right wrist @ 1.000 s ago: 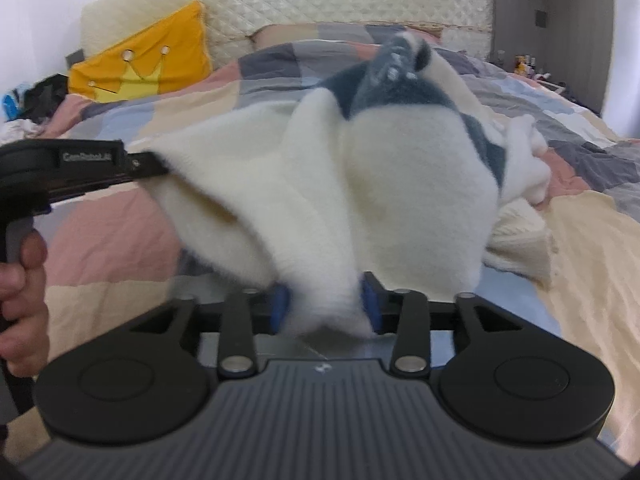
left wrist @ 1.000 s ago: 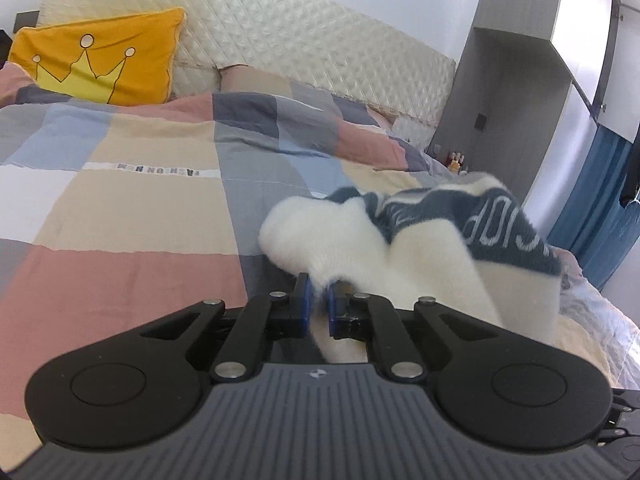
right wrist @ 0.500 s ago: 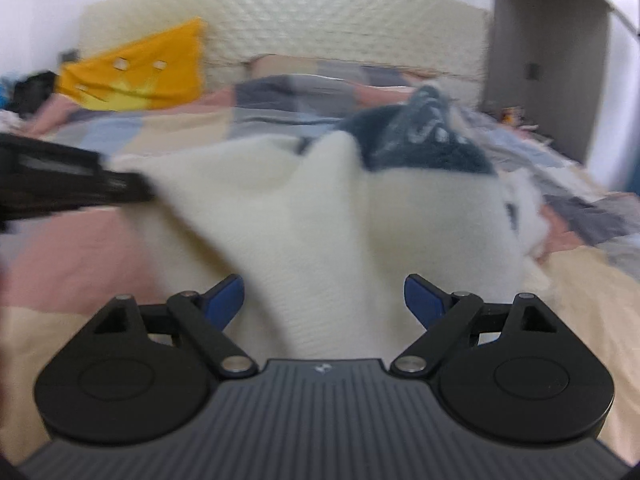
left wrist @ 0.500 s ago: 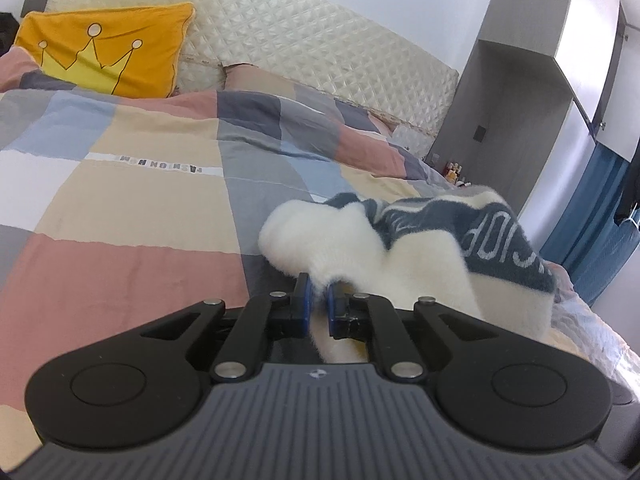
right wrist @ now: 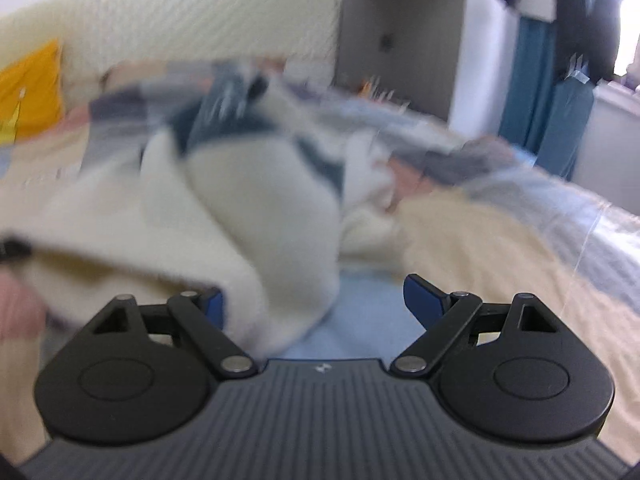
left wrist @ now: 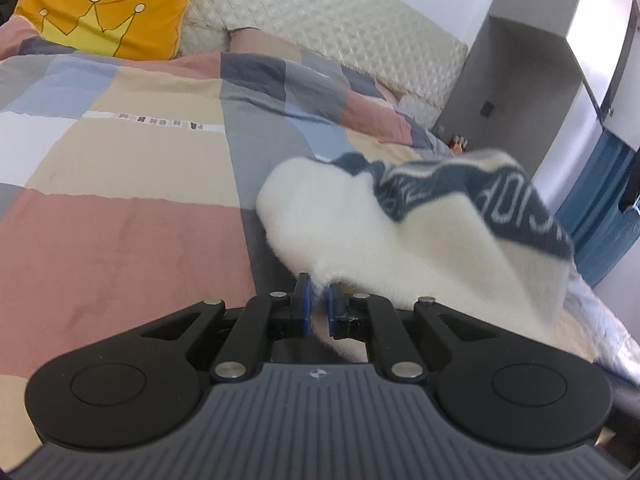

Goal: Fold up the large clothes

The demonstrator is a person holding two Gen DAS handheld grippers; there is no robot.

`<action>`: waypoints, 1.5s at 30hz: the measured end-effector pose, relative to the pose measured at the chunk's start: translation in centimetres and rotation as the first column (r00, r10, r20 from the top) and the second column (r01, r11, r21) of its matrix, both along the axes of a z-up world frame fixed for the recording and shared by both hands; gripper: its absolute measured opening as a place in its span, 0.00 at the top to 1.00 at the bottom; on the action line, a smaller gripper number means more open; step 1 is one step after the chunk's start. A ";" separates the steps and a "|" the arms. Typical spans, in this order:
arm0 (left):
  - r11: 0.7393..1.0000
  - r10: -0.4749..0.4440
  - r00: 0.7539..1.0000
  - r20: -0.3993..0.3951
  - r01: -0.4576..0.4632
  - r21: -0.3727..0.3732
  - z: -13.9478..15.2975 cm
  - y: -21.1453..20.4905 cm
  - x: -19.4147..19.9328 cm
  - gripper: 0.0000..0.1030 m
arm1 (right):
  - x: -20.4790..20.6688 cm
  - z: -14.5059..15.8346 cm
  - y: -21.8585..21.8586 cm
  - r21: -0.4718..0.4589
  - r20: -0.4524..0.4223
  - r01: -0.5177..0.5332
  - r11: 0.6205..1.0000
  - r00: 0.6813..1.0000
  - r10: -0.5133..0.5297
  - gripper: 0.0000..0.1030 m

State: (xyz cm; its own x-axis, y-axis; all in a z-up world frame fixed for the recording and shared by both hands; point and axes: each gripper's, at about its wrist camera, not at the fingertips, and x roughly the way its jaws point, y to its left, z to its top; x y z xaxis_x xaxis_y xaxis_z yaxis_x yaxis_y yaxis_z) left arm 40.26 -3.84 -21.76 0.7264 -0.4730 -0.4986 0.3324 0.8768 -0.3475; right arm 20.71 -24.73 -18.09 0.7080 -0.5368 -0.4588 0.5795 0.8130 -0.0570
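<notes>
A fluffy cream sweater [left wrist: 404, 236] with a dark blue lettered band lies bunched on the patchwork bedspread [left wrist: 120, 168]. My left gripper [left wrist: 317, 304] is shut on a cream edge of it, and the fabric rises to the right of the blue pads. In the blurred right wrist view the sweater [right wrist: 224, 208] spreads across the left half. My right gripper [right wrist: 316, 300] stands open, its blue fingers [right wrist: 422, 300] wide apart; a cream fold hangs loose by the left finger, and the pads do not press it.
A yellow crown pillow [left wrist: 108, 20] leans on the quilted headboard [left wrist: 320, 20] at the far end. A grey wardrobe [left wrist: 532, 88] and blue curtain [right wrist: 548, 92] stand to the right of the bed. A person's hand [right wrist: 20, 308] shows at the left edge.
My right gripper let go of the sweater and opened wide, then swung to the right. The left gripper kept its hold and barely moved.
</notes>
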 end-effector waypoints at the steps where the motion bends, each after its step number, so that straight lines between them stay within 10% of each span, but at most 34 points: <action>1: 1.000 -0.006 1.000 -0.001 0.006 0.002 -0.2 -0.2 -0.1 0.90 | -0.2 0.5 -0.1 -0.013 0.033 0.006 1.000 0.999 -0.006 0.19; 12: 0.996 -0.024 0.999 -0.025 0.026 0.090 -2.4 -2.9 1.2 0.85 | 0.2 0.8 0.1 0.014 0.074 -0.093 0.996 0.993 0.091 0.62; 18: 0.985 0.001 1.000 -0.019 0.002 0.174 -4.5 -4.5 2.2 0.65 | 0.3 0.7 0.8 0.018 0.074 -0.130 0.991 0.989 0.128 0.69; 32: 0.983 0.108 0.994 -0.023 -0.104 0.149 -5.5 -3.1 4.7 0.82 | 2.4 -3.2 1.6 0.164 -0.108 -0.175 0.971 0.975 0.193 0.77; 45: 0.993 0.115 0.982 0.150 -0.115 -0.007 6.0 -2.2 0.1 0.88 | 0.3 7.8 1.6 -0.072 0.172 -0.183 0.981 0.966 0.193 0.91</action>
